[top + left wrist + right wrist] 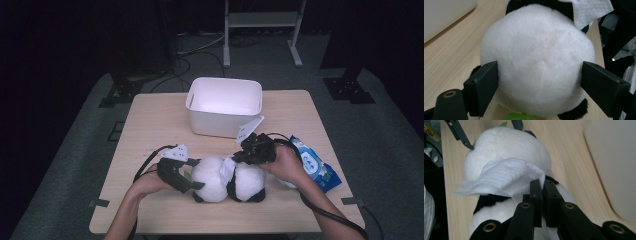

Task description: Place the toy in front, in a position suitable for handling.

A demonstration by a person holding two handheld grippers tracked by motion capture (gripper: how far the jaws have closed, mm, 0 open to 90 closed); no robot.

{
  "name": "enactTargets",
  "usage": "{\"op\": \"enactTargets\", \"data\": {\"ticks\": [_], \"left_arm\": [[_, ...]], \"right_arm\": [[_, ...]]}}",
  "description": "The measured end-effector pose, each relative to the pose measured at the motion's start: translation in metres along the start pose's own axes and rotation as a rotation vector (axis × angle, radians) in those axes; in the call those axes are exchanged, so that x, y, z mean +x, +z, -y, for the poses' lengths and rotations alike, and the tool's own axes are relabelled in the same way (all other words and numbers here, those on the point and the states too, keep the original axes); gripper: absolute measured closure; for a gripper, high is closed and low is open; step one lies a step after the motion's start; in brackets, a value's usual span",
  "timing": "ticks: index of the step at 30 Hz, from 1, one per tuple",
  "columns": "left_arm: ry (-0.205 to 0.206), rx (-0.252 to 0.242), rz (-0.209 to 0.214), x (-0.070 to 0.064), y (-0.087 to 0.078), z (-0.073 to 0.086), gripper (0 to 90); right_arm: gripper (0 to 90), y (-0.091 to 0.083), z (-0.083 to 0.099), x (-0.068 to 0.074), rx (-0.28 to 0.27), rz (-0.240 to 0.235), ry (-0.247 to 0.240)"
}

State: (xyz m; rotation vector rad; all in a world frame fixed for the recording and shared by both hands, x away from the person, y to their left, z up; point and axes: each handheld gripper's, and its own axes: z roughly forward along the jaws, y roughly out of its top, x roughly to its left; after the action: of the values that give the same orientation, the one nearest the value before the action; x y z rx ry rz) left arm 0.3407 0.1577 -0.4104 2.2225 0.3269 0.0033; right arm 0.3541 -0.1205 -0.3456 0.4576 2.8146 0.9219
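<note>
Black jaws of the left gripper (186, 176) stand wide on either side of the panda's (227, 179) white head, their pads touching the fur at both flanks (the left gripper view shows the head bulging between them). The panda lies on its side near the table's (150, 125) front edge, about midway along it, head toward the person's left hand (146, 184). A bit of green shows under the head, too little to name.

Over the panda's neck hangs a white wipe (501, 178), draped across the black band between head and body. The right gripper (541, 188) has one corner of that wipe pinched, jaws nearly closed on it, and hovers just above the panda's body, with the right hand (285, 165) behind it.

Behind the panda, at the middle of the far edge, stands a white bin (224, 106). Toward the table's right edge, just beside the right hand, lies a blue wipe pack (315, 165).
</note>
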Motion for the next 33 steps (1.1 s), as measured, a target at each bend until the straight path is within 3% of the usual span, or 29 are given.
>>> {"op": "enactTargets", "data": {"ticks": [11,12,24,29,33], "left_arm": [[-0.013,-0.009,0.003,0.001,-0.001,0.001,14.6],[-0.013,-0.01,0.004,0.001,-0.001,0.001,14.7],[-0.019,-0.006,0.004,0.001,-0.001,0.001,14.7],[-0.025,-0.006,0.005,0.002,-0.001,0.001,14.6],[-0.025,-0.007,0.005,0.002,-0.001,0.001,14.7]], "right_arm": [[84.1,0.024,-0.017,0.008,-0.014,-0.058,-0.015],[80.7,0.026,-0.019,0.008,-0.014,-0.059,-0.013],[67.6,0.005,-0.004,0.001,-0.049,-0.069,0.029],[66.9,-0.001,-0.002,0.004,-0.067,-0.08,0.022],[63.1,-0.002,-0.005,0.011,-0.08,-0.122,-0.007]]}}
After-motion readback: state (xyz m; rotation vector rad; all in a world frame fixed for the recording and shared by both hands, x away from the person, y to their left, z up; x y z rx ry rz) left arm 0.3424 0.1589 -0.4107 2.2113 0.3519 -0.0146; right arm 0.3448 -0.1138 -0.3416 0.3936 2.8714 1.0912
